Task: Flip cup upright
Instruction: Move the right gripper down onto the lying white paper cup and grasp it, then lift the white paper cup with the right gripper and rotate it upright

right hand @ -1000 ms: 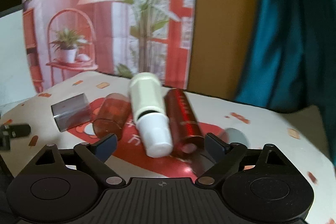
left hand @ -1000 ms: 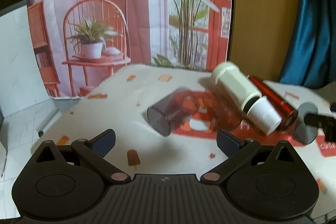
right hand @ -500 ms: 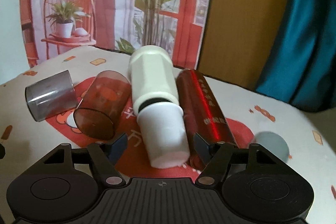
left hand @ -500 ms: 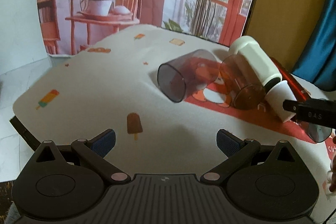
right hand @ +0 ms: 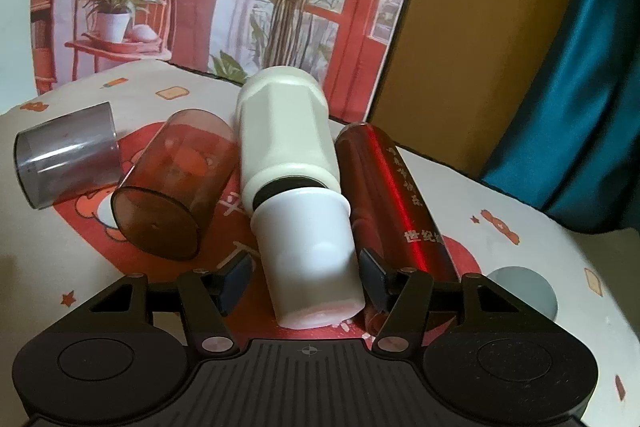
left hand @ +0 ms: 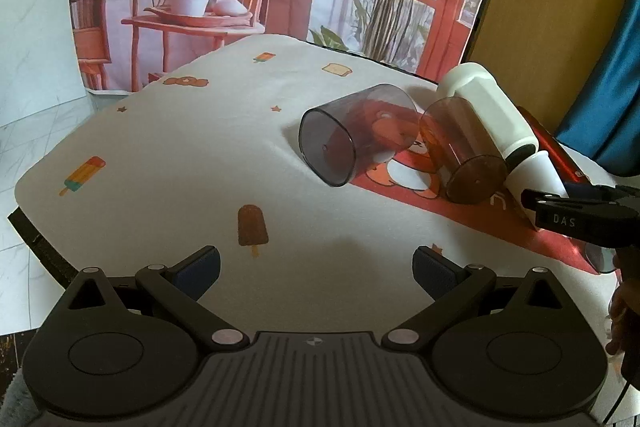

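Four toppled vessels: one grey translucent plastic cup, one amber translucent plastic cup, one white plastic flask, one glossy red metal bottle. Left gripper spread, empty; right gripper spread, straddling flask cap, contact unclear.

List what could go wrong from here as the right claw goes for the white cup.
1. The right claw straddles only the white cup's narrow cap end; lifting from there, the heavier body may sag or slip out.
2. The cup lies between the brown tumbler and red bottle; swinging it upright could knock or roll them.
3. The outer fingertip may catch the bottle.
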A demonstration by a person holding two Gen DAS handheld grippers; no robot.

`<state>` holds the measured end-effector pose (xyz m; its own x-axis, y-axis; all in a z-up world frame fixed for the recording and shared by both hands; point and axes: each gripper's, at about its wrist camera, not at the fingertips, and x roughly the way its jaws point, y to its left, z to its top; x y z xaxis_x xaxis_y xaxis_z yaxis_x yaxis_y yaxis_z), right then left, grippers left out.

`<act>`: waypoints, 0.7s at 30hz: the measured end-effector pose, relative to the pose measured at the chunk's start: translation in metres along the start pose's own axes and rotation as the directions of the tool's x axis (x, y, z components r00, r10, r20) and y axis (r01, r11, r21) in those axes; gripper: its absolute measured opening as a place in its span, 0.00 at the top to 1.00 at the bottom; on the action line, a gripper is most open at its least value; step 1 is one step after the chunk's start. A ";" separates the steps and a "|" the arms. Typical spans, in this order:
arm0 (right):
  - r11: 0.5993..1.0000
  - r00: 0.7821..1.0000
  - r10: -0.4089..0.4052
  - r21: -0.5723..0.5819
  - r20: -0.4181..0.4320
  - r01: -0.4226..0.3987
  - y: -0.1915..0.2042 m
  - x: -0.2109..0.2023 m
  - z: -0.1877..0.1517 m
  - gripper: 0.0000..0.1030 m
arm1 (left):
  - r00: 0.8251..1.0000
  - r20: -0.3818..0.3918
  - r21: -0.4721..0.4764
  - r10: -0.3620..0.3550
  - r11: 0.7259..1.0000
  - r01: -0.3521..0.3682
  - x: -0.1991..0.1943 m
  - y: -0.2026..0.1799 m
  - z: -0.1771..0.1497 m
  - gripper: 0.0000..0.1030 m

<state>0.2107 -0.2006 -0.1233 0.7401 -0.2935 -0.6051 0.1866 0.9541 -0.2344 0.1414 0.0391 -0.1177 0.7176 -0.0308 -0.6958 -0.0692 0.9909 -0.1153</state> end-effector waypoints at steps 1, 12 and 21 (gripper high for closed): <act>1.000 1.000 -0.004 0.001 0.001 0.004 0.001 0.000 0.000 0.47 | 1.000 0.000 -0.002 0.001 1.000 -0.001 0.000 0.000 0.000 0.00; 0.996 0.999 0.026 0.084 -0.024 -0.024 -0.007 -0.011 -0.005 0.55 | 0.999 0.024 0.022 0.033 0.999 -0.034 -0.002 0.000 0.000 0.00; 0.951 0.984 0.159 0.280 -0.081 -0.131 -0.005 -0.048 -0.023 0.55 | 1.000 0.014 -0.045 0.014 0.999 -0.014 -0.009 0.013 0.001 0.00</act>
<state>0.1589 -0.1930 -0.1107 0.7057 -0.1421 -0.6941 0.2617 0.9627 0.0690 0.1341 0.0519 -0.1122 0.7260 -0.0147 -0.6876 -0.1103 0.9843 -0.1375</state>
